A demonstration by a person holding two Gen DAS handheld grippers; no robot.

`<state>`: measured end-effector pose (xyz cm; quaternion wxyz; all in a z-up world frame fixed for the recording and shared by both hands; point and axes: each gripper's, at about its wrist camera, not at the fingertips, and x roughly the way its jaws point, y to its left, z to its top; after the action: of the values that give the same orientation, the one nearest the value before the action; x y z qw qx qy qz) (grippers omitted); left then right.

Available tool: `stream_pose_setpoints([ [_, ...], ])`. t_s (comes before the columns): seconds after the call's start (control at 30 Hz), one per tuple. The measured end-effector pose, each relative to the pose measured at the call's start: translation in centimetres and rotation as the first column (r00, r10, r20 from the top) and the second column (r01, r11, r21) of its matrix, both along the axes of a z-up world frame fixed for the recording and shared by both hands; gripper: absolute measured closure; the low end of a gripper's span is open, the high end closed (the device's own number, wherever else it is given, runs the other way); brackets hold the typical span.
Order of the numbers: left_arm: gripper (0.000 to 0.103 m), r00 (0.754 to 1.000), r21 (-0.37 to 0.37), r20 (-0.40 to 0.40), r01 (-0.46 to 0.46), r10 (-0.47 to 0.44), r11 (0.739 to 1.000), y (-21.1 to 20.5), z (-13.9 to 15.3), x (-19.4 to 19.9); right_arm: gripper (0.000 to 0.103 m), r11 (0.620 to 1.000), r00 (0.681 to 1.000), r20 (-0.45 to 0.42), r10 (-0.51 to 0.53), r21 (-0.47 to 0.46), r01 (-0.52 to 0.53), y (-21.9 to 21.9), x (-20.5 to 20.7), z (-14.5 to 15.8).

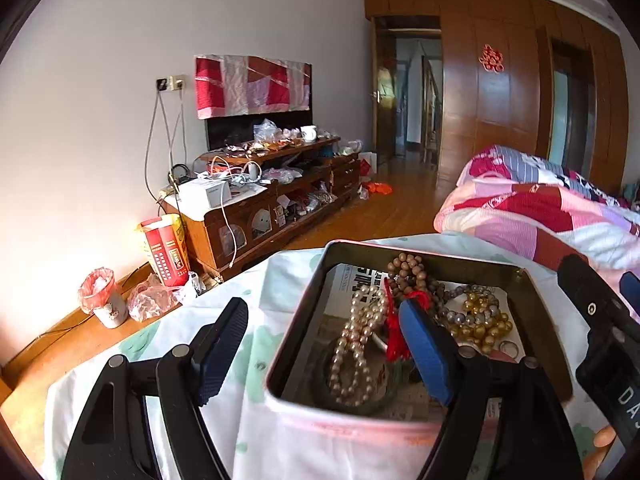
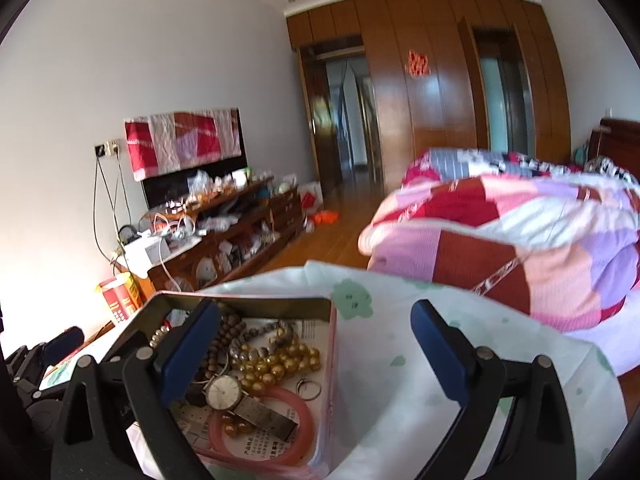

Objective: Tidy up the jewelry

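Holding pearls (image 1: 354,344), gold beads (image 2: 276,362) and a watch (image 2: 224,392), the tin (image 1: 532,300) sits between our wide-open, empty left gripper (image 1: 324,348) and right gripper (image 2: 316,344).

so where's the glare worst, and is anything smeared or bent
Left wrist view: the wall at the lower left is blown out white, the door frame bows with the fisheye. Right wrist view: the same wall is washed out, the quilt looks soft, the tin rim slightly smeared.

Black hinged left gripper (image 1: 324,344) and right gripper (image 2: 316,344), blue ribbed pads, silver pivot rivets, white lettering
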<state>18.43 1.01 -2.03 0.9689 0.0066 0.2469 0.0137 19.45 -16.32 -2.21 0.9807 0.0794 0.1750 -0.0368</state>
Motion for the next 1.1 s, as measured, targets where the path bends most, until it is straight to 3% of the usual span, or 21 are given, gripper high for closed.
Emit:
stream_pose_setpoints([
  [0.2, 0.025, 0.999, 0.016, 0.039, -0.008, 0.008, 1.0, 0.0, 0.3, -2.9, 0.003, 0.997, 0.999, 0.044, -0.025, -0.069, 0.028, 0.8, -2.6, 0.4],
  [0.6, 0.025, 0.996, -0.027, 0.085, -0.035, 0.038, 0.999, 1.0, 0.5, -8.4, 0.003, 1.0, 0.996, 0.086, -0.026, 0.0, 0.026, 0.4, -7.9, 0.7],
  [0.8, 0.025, 0.988, -0.069, 0.144, -0.046, 0.055, 0.997, 1.6, 1.2, -9.6, 0.003, 1.0, 0.993, 0.118, -0.017, 0.013, 0.015, 0.4, -9.8, 0.7],
  [0.93, 0.025, 0.989, -0.073, 0.133, -0.053, 0.062, 0.996, 1.6, 1.0, -9.4, 0.0, 1.0, 0.987, 0.161, -0.025, 0.02, 0.022, 0.2, -10.9, 0.9],
  [1.1, 0.025, 0.991, -0.069, 0.125, -0.043, 0.051, 0.997, 1.4, 0.8, -9.4, 0.0, 0.999, 0.989, 0.146, -0.025, 0.03, 0.021, 0.0, -10.5, 0.8],
])
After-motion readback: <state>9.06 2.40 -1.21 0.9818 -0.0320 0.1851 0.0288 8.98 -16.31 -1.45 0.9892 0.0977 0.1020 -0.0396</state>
